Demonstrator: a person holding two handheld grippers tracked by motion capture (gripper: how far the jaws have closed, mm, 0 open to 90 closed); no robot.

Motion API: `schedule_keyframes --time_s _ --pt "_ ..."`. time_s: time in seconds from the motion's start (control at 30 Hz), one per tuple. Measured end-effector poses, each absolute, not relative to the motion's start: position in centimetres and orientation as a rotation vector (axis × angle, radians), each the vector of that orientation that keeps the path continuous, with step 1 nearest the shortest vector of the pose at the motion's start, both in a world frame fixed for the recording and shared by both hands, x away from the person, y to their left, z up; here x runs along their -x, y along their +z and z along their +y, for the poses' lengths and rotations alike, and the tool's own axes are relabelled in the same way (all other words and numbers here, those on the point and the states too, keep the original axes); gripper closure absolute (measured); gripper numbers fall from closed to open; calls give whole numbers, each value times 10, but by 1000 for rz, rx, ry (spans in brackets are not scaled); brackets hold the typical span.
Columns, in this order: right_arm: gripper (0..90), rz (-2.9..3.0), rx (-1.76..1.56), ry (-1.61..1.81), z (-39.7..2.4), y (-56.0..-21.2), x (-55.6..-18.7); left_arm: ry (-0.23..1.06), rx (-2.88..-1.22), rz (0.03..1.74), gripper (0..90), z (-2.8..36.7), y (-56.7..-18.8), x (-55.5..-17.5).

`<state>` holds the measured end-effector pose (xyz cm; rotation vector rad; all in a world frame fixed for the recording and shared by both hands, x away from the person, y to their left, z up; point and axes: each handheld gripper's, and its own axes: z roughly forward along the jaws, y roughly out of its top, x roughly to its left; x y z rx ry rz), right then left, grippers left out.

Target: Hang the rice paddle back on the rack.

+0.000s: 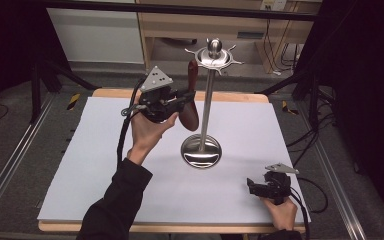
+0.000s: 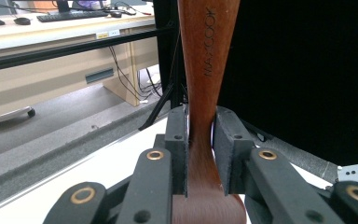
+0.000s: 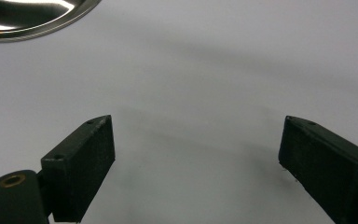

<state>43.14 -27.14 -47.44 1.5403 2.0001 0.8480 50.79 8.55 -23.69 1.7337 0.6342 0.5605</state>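
A brown wooden spoon (image 1: 191, 112) hangs upright left of a steel rack (image 1: 208, 95), its handle end up by a hook of the rack's crown (image 1: 214, 57). Whether it hangs on the hook I cannot tell. My left gripper (image 1: 189, 99), held up in the air, is shut on the spoon's narrow neck. In the left gripper view both pads flank the engraved handle (image 2: 205, 56) and my left gripper (image 2: 200, 140) grips it. My right gripper (image 1: 252, 187) rests low at the table's front right, open and with nothing between its jaws. In its own view my right gripper (image 3: 196, 154) stands over bare white.
The rack's round steel base (image 1: 201, 150) stands mid-table on the white sheet (image 1: 105, 165) and shows at a corner (image 3: 28, 18) in the right gripper view. Beyond the table are a wooden desk (image 1: 230, 25), cables and dark tripod legs (image 1: 300, 75).
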Motion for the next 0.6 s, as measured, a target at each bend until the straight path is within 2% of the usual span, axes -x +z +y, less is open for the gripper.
schedule_keyframes --time_s 0.17,0.43,0.6 --pt "110 1997 -1545 850 -271 -474 -431 571 -1733 636 732 88 -240 -508" --pt "110 1997 -1542 844 -272 -475 -431 558 -1733 661 634 97 -250 -499" --pt "110 1994 -1543 840 -272 -475 -431 561 -1747 689 585 113 -270 -490"
